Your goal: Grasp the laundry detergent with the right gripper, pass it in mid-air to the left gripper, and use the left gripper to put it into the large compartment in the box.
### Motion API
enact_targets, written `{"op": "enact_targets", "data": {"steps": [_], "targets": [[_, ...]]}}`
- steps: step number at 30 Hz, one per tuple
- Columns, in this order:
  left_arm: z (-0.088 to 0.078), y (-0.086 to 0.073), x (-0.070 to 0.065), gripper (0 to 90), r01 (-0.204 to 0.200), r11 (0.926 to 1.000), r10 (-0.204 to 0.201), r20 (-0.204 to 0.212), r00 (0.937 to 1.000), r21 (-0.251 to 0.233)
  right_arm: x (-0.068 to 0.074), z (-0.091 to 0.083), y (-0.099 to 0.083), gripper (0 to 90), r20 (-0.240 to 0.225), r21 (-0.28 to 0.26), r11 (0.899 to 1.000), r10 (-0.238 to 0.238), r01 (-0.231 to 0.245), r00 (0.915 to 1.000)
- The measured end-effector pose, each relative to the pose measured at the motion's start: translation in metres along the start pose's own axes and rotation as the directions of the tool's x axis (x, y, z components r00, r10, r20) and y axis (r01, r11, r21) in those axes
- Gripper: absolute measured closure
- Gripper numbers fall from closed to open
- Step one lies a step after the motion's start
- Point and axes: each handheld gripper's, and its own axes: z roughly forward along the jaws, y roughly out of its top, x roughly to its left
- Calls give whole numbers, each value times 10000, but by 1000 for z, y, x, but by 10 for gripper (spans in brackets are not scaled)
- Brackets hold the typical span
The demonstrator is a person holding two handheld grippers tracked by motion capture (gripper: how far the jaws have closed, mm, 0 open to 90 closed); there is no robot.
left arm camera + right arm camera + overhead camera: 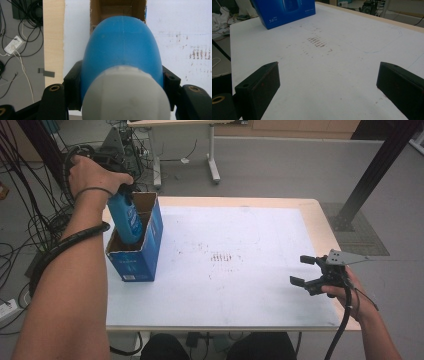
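My left gripper (123, 191), under the person's hand, is shut on a blue bottle (126, 220) near its top, pointing down. The left gripper view looks down the bottle (122, 47), past its white cap (125, 97), with a black pad pressing on each side. The bottle's lower part stands inside an open blue cardboard box (139, 256), whose brown inside (116, 10) lies below it. The box sits at the table's left side. At the front right, my right gripper (301, 270) hovers low over the white sheet, open with nothing between its jaws (327, 82). The box (284, 10) lies far ahead of it.
A white sheet (250, 285) covers the wooden table, with brown smudges (222, 257) near its middle. Cables (30, 220) lie on the floor to the left. Another table's legs (214, 167) stand behind, and a black post (370, 175) rises at the back right.
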Motion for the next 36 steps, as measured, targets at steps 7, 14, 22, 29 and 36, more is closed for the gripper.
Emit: {"op": "enact_targets", "data": {"steps": [7,14,22,29,36], "targets": [[6,1,-2,378,-54,10000,54,-4,10000,2,1,-4,0,47,76,-6,10000,26,-26,10000],[19,3,-3,378,-69,9999,70,-48,10000,125,0,-7,-2,47,127,39,10000,49,-50,9999],[32,2,-1,378,-81,9996,81,-1,10000,273,0,-5,-3,47,119,44,10000,78,-78,9999],[39,-1,-2,378,-108,9995,110,-66,9999,285,0,-5,-2,48,111,35,10000,62,-62,9999],[49,-3,-4,378,-192,9992,194,-52,9998,364,1,-4,-1,48,87,21,10000,17,-17,10000]]}}
